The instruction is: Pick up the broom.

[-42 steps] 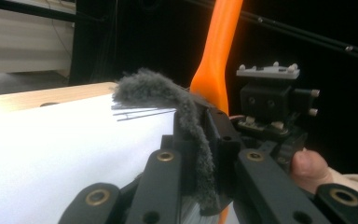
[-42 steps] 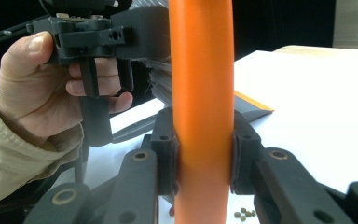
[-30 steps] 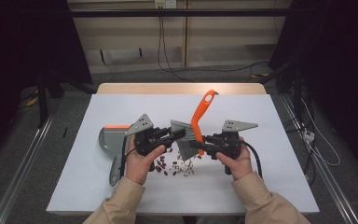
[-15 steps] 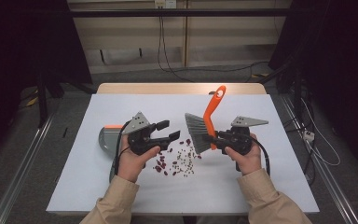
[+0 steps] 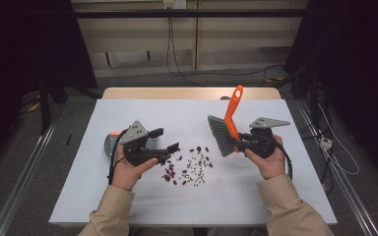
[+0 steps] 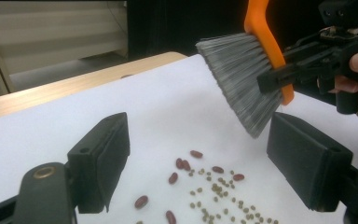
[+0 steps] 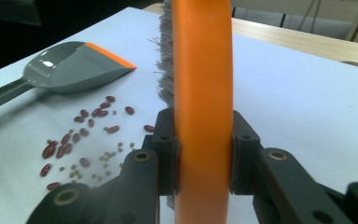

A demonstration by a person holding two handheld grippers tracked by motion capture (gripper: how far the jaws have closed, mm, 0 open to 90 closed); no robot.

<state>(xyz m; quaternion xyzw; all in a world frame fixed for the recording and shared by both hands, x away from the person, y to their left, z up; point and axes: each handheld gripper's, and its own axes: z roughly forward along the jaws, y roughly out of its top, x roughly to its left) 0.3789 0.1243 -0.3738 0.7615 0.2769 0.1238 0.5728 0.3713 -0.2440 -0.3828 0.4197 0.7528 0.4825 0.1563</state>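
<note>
- My right gripper (image 5: 237,143) is closed on the orange handle of the brush (image 5: 225,129); in the right gripper view the two black jaws press this handle (image 7: 203,107) from both sides.
- The brush is held above the table (image 5: 295,196), not touching it. The handle points up and away from me, and the grey bristles (image 6: 244,79) point toward the middle of the table and slightly down.
- My left gripper (image 5: 166,140) is open and holds nothing. Its jaws have just been opening, and in the left gripper view I see only the white table surface and some beans between them.
- The beans (image 5: 189,164) lie scattered on the white table between my two hands: dark red ones and many smaller pale ones. In the high view they are just beside the tips of the left gripper and a little below the bristles.
- In the left gripper view the bristles hang over the far edge of the bean (image 6: 214,186) pile, without contact.
- The grey dustpan (image 7: 70,67) with an orange front edge lies flat on the table, on the left side. In the high view it (image 5: 110,143) is mostly hidden behind my left hand (image 5: 128,169) and the gripper body.
- The open mouth of the dustpan faces toward the beans, near them but apart.
</note>
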